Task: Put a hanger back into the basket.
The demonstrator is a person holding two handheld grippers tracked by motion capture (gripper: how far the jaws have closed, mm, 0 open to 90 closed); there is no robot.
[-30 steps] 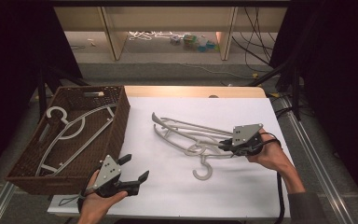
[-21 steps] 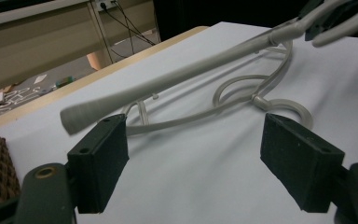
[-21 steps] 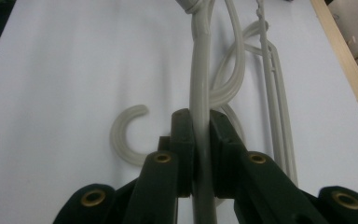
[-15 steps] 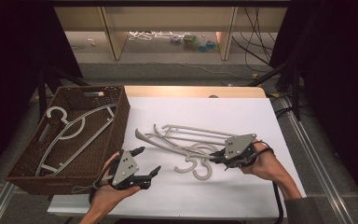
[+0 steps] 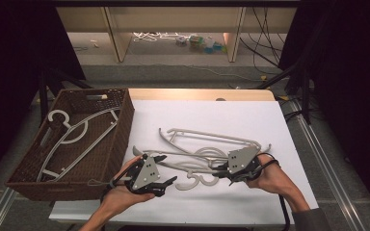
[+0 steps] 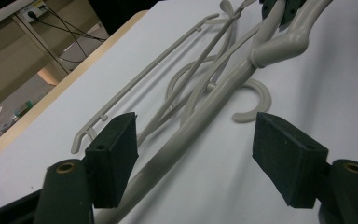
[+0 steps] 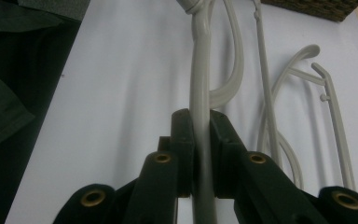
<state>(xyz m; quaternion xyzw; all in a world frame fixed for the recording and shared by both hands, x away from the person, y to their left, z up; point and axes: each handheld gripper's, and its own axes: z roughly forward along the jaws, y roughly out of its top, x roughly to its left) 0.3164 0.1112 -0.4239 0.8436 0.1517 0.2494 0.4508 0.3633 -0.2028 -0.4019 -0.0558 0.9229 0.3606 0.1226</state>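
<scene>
1. The right gripper [image 5: 224,171] has its jaws clamped on one arm of a grey hanger [image 5: 192,166] near the counter's [image 5: 270,120] front edge.
2. The left gripper [image 5: 166,168] straddles the hanger's other arm; its jaws have just been closing but do not press yet.
3. Likely next: close, lift together, carry to the basket [image 5: 118,139] at the left edge.

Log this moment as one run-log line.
right claw: shut on grey plastic hanger | left claw: open, closing around hanger arm | brown wicker basket: one hanger inside
</scene>
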